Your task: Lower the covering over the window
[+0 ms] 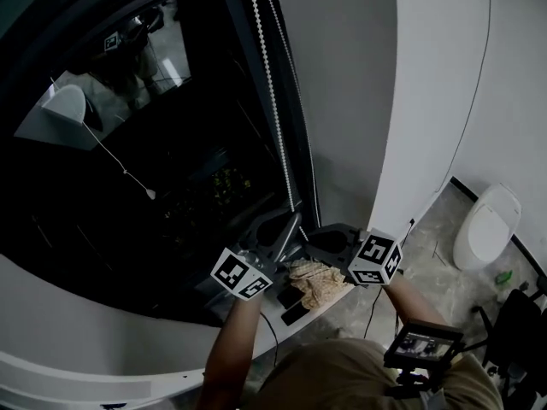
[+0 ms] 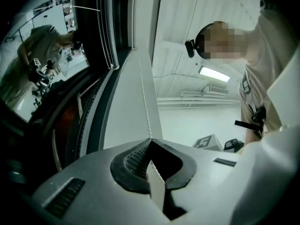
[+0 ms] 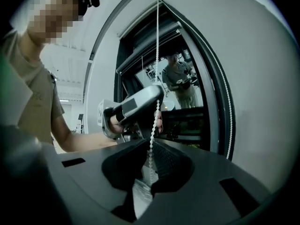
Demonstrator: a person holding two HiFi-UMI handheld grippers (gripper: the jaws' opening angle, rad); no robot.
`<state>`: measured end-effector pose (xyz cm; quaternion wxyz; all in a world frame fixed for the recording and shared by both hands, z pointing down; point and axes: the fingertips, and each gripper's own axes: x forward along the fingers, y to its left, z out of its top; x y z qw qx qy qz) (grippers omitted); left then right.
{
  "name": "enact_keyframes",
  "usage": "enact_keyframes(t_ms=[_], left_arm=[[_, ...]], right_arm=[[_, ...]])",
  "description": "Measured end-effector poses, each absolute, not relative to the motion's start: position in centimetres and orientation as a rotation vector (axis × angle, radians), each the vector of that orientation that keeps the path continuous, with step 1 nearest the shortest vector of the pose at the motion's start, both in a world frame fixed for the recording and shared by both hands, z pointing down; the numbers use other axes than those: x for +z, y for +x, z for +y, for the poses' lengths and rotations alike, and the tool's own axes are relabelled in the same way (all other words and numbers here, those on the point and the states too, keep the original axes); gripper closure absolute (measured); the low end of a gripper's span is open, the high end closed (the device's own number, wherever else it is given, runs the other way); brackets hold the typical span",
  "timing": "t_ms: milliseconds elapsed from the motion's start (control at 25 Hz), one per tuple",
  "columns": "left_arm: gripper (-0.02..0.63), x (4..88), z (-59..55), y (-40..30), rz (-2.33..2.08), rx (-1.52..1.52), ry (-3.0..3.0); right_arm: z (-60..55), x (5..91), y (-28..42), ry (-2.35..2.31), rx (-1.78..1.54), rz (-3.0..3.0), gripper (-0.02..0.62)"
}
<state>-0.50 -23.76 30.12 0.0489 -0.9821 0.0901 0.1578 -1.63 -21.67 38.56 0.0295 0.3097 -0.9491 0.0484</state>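
From the head view, a white bead chain [image 1: 273, 101] hangs down the right frame of a dark, uncovered window [image 1: 154, 161] to the left gripper [image 1: 295, 222] and right gripper [image 1: 308, 242], which are close together near the sill. A white, rounded, lidded container [image 1: 487, 225] stands on the floor at far right, its lid down and its inside hidden. In the left gripper view, the jaws are pressed together on the chain, which rises straight from their tips. In the right gripper view, those jaws pinch the same chain just below the left gripper, and a second strand hangs beside the frame.
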Motion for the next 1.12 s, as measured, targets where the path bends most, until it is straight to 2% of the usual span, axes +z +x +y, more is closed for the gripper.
enact_keyframes(t_ms=[80,160,320,480,520,560,1000,1080,1120], left_arm=[[0.589,32.2,-23.7,-0.7,0.314,0.388,-2.96],[0.589,35.4,-23.2,-0.5,0.316,0.288,-2.972],[0.589,37.4,-21.7,-0.8,0.291,0.379,-3.055],[0.589,37.1,-20.0,-0.1,0.241,0.351,-3.035],[0.589,37.1,-19.8,0.0,0.239,0.35,-3.036],[0.589,37.1,-19.7,0.0,0.24,0.356,-3.039],[0.589,37.8,-21.2,-0.3,0.357,0.305,-3.001],[0.584,38.9,-22.2,-1.1,0.399,0.305,-3.015],[0.567,39.2,-22.7,-1.7,0.423,0.344,-3.038]], right_arm=[[-21.3,36.9,-0.6,0.956,0.224,-2.996,0.506],[-21.3,34.1,0.5,1.044,0.214,-3.065,0.499],[-21.2,29.4,0.4,1.165,0.01,-3.109,0.5],[-21.3,28.3,-0.7,1.227,-0.137,-3.097,0.5],[-21.4,28.3,-0.8,1.239,-0.151,-3.093,0.517],[-21.4,28.4,-0.8,1.245,-0.157,-3.09,0.571],[-21.9,29.9,-0.5,1.238,-0.078,-3.088,0.581],[-22.2,31.0,-0.5,1.255,-0.082,-3.079,0.509],[-22.4,31.5,-0.2,1.275,-0.082,-3.075,0.494]])
